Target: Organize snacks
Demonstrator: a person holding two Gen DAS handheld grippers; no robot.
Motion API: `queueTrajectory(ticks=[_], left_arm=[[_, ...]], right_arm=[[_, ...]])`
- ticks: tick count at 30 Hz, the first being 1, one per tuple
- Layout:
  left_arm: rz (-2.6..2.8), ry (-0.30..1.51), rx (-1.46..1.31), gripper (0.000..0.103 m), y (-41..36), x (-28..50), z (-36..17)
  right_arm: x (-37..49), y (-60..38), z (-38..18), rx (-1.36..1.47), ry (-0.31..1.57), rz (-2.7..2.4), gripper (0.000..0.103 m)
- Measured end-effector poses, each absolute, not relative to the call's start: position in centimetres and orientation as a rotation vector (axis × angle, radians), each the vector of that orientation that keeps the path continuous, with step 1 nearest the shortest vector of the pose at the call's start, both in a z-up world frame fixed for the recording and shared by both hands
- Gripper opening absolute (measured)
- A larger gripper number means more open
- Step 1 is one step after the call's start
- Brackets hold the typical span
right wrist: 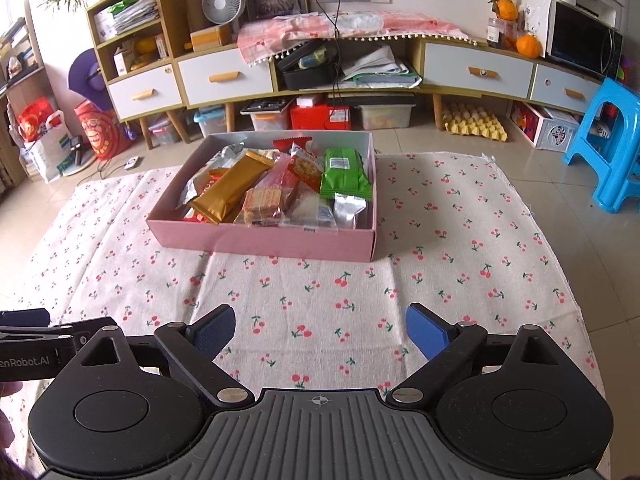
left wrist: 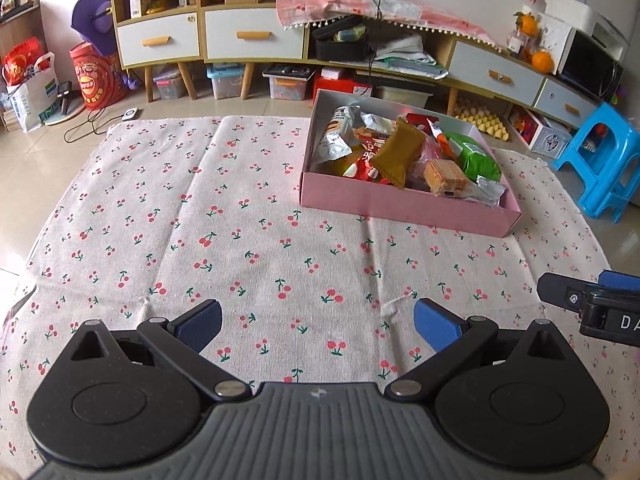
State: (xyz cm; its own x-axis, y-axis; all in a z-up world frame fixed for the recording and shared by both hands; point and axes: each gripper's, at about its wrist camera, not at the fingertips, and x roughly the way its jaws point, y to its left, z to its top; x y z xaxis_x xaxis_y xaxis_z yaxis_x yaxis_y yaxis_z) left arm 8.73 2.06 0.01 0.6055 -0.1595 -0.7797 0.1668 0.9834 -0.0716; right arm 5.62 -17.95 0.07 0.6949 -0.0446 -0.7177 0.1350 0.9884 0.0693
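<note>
A pink box (left wrist: 404,202) (right wrist: 260,238) sits on a cherry-print cloth (left wrist: 200,220) (right wrist: 460,240), filled with several wrapped snacks: a gold-brown pack (left wrist: 400,150) (right wrist: 230,188), a green pack (left wrist: 474,156) (right wrist: 344,174), a wafer pack (left wrist: 444,176) (right wrist: 264,200) and silver pouches (left wrist: 334,136) (right wrist: 350,210). My left gripper (left wrist: 318,322) is open over bare cloth, well short of the box, nothing between its blue pads. My right gripper (right wrist: 320,330) is open too, empty, in front of the box. Each gripper's edge shows in the other's view.
Behind the cloth stands a low cabinet (right wrist: 224,76) with drawers, plastic bins (right wrist: 268,118) and a yellow egg tray (right wrist: 474,124) under it. A blue plastic stool (left wrist: 600,160) (right wrist: 612,140) stands on the tiled floor at right. Red bags (left wrist: 96,76) lean at left.
</note>
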Motion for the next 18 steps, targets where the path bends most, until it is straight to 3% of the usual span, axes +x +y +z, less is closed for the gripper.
queueTrajectory(ticks=[18], left_arm=[[-0.126,0.888,0.074,0.102,1.1,7.2,0.0]], right_arm=[[5.2,-16.4,-1.6,0.101,0.829,-0.141,0.097]])
